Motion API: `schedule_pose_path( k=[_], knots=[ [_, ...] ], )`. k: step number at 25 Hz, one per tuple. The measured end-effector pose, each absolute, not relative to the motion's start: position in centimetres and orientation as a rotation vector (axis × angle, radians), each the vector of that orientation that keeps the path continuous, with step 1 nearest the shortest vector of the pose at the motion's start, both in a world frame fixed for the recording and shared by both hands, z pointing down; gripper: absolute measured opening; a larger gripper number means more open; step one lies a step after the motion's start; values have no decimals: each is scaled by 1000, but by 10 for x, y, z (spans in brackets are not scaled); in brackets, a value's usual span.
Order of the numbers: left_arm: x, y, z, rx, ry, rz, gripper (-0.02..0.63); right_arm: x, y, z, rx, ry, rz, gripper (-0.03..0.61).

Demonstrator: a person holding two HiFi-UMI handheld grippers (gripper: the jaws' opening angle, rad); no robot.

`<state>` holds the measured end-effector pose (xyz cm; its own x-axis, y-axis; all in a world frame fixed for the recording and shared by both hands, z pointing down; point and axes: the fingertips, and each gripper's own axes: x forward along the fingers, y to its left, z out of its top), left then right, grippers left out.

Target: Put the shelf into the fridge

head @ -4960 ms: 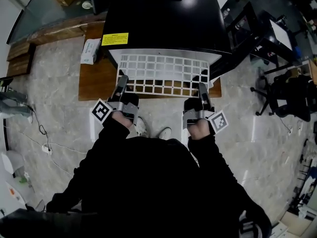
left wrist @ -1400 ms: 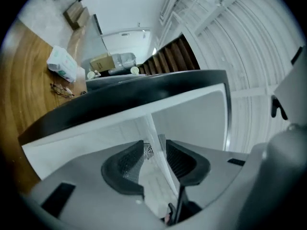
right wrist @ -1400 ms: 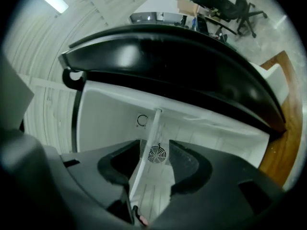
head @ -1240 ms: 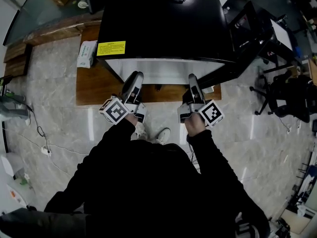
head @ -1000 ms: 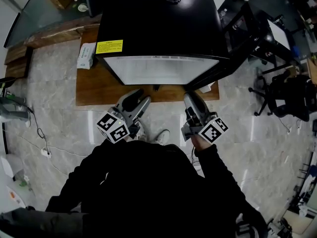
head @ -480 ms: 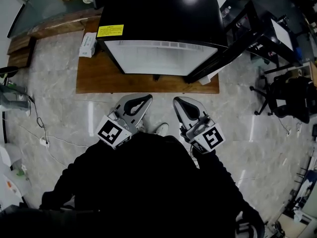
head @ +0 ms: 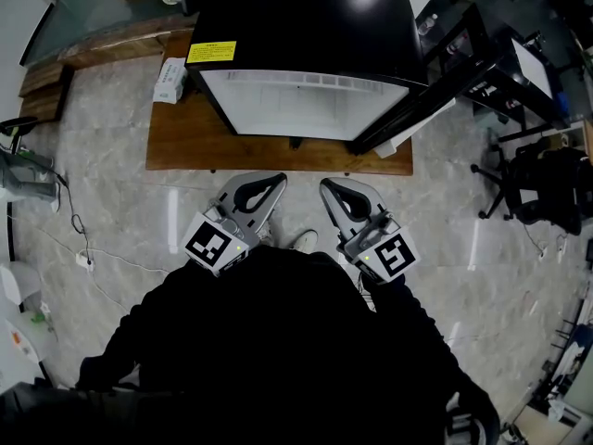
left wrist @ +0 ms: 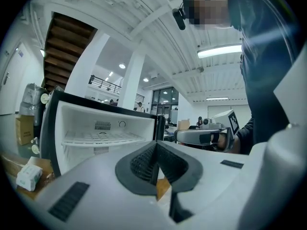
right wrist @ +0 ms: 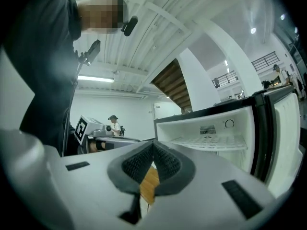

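At upper centre, the shelf (left wrist: 98, 137) sits inside the open fridge (head: 306, 26). Below it, the left claw (head: 276, 183) and right claw (head: 325, 189) are closed and empty. Seated unevenly, it could tip.

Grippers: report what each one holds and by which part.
Nothing. The left gripper and right gripper are shut, empty; the white grid shelf sits inside the black fridge.
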<state>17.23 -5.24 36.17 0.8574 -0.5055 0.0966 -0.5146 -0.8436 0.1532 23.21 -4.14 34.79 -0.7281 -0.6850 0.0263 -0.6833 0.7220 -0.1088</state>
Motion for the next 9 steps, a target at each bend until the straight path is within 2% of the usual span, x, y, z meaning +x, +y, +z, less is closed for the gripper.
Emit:
schedule_pose_path(
  k=[9],
  knots=[
    [181,-48,365,2842,-793,67,6,235,-35,353,-1146,2933,-180,6]
  ],
)
